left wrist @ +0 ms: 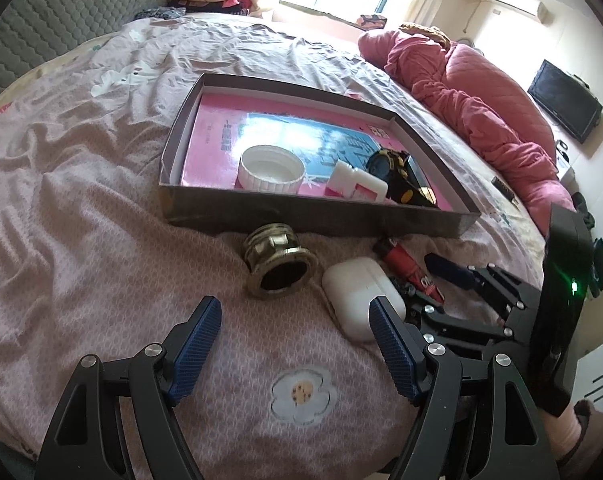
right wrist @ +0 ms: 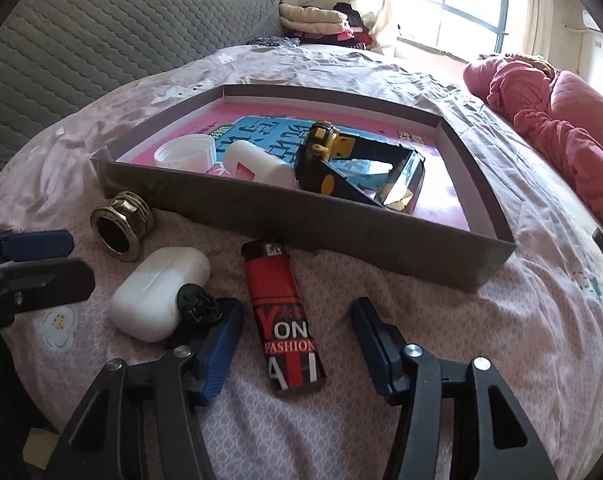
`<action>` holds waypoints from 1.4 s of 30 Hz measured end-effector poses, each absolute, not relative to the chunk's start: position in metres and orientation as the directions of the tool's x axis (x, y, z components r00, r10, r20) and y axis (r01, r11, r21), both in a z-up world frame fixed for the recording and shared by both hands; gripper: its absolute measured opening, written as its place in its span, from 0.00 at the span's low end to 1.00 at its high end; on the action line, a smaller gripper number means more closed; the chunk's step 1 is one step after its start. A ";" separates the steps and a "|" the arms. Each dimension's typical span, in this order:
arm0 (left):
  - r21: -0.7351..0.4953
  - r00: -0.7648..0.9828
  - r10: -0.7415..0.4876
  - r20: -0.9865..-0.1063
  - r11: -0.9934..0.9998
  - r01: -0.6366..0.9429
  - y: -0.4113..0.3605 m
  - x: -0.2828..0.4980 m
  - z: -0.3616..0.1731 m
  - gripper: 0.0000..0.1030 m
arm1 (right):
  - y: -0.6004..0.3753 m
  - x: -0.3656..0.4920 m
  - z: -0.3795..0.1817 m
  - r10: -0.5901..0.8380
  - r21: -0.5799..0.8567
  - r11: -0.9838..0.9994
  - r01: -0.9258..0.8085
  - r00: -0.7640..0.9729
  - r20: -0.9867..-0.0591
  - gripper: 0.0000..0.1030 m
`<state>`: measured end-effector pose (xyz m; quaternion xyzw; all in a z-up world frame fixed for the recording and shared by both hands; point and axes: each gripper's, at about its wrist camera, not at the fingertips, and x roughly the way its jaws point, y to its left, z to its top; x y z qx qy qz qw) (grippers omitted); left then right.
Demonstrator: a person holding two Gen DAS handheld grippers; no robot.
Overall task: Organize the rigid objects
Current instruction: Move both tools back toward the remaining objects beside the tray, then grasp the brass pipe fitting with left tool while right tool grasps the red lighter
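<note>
On the bed (right wrist: 381,420), in front of a shallow cardboard tray (right wrist: 261,216), lie a brass fitting (right wrist: 121,226), a white earbud case (right wrist: 157,294) and a red lighter (right wrist: 287,320). The right gripper (right wrist: 297,326) has its fingers spread either side of the lighter, not pressing it. The left gripper (left wrist: 295,316) hangs with fingers wide apart, empty, its right finger crossing the earbud case in the left wrist view. The tray holds a white lid (right wrist: 187,154), a small white bottle (right wrist: 257,164) and a tape measure (right wrist: 321,144).

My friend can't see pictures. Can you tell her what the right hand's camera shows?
The open right gripper straddles a red and black lighter lying on a pink bedsheet. Beside it lie a white earbud case and a brass fitting, in front of a shallow grey box holding a tape measure.
</note>
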<state>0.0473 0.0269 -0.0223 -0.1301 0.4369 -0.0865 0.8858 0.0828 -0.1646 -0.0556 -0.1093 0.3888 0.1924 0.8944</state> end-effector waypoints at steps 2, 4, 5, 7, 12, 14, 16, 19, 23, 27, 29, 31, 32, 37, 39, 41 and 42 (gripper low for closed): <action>-0.311 0.606 -0.265 -0.750 0.950 0.030 0.027 0.052 -0.023 0.75 | -0.165 0.083 -0.055 0.265 -0.041 0.902 -0.430 0.625 -0.734 0.45; -0.320 0.608 -0.265 -0.748 0.947 0.019 0.027 0.058 -0.025 0.75 | -0.165 0.082 -0.054 0.267 -0.040 0.901 -0.432 0.626 -0.733 0.42; -0.324 0.608 -0.263 -0.749 0.946 0.011 0.027 0.060 -0.027 0.75 | -0.165 0.082 -0.054 0.270 -0.039 0.901 -0.433 0.627 -0.731 0.40; -0.323 0.607 -0.251 -0.754 0.946 -0.009 0.028 0.066 -0.030 0.75 | -0.166 0.082 -0.054 0.271 -0.037 0.901 -0.433 0.627 -0.730 0.38; -0.318 0.609 -0.234 -0.758 0.948 -0.032 0.026 0.075 -0.033 0.75 | -0.167 0.082 -0.055 0.273 -0.038 0.900 -0.434 0.630 -0.727 0.36; -0.317 0.607 -0.229 -0.761 0.948 -0.040 0.025 0.078 -0.035 0.75 | -0.167 0.083 -0.055 0.272 -0.040 0.901 -0.433 0.633 -0.725 0.35; -0.320 0.603 -0.228 -0.764 0.946 -0.048 0.026 0.081 -0.037 0.75 | -0.167 0.083 -0.055 0.271 -0.038 0.902 -0.429 0.634 -0.724 0.35; -0.314 0.606 -0.221 -0.764 0.948 -0.051 0.025 0.083 -0.039 0.75 | -0.169 0.086 -0.055 0.271 -0.026 0.909 -0.417 0.636 -0.723 0.29; -0.306 0.610 -0.209 -0.765 0.950 -0.058 0.022 0.086 -0.043 0.75 | -0.175 0.090 -0.055 0.293 0.020 0.914 -0.406 0.622 -0.727 0.25; -0.321 0.616 -0.217 -0.757 0.945 -0.062 0.025 0.087 -0.044 0.75 | -0.178 0.089 -0.052 0.309 0.042 0.914 -0.404 0.624 -0.717 0.22; -0.339 0.620 -0.230 -0.750 0.939 -0.062 0.027 0.086 -0.044 0.75 | -0.183 0.090 -0.050 0.345 0.087 0.909 -0.408 0.615 -0.709 0.19; -0.347 0.621 -0.232 -0.748 0.935 -0.069 0.031 0.086 -0.045 0.68 | -0.185 0.091 -0.049 0.362 0.110 0.905 -0.411 0.610 -0.705 0.16; -0.347 0.622 -0.228 -0.749 0.935 -0.074 0.032 0.086 -0.045 0.65 | -0.186 0.091 -0.049 0.367 0.115 0.904 -0.411 0.609 -0.703 0.14; -0.382 0.622 -0.243 -0.745 0.919 -0.099 0.042 0.086 -0.045 0.45 | -0.190 0.091 -0.046 0.401 0.165 0.897 -0.410 0.596 -0.696 0.10; -0.368 0.623 -0.234 -0.747 0.925 -0.095 0.040 0.085 -0.044 0.44 | -0.193 0.091 -0.044 0.408 0.183 0.897 -0.403 0.596 -0.692 0.10; -0.356 0.623 -0.225 -0.749 0.930 -0.091 0.037 0.085 -0.043 0.44 | -0.197 0.090 -0.041 0.420 0.204 0.895 -0.396 0.599 -0.682 0.10; -0.352 0.625 -0.224 -0.748 0.932 -0.087 0.036 0.084 -0.041 0.44 | -0.199 0.089 -0.040 0.424 0.210 0.895 -0.394 0.603 -0.676 0.10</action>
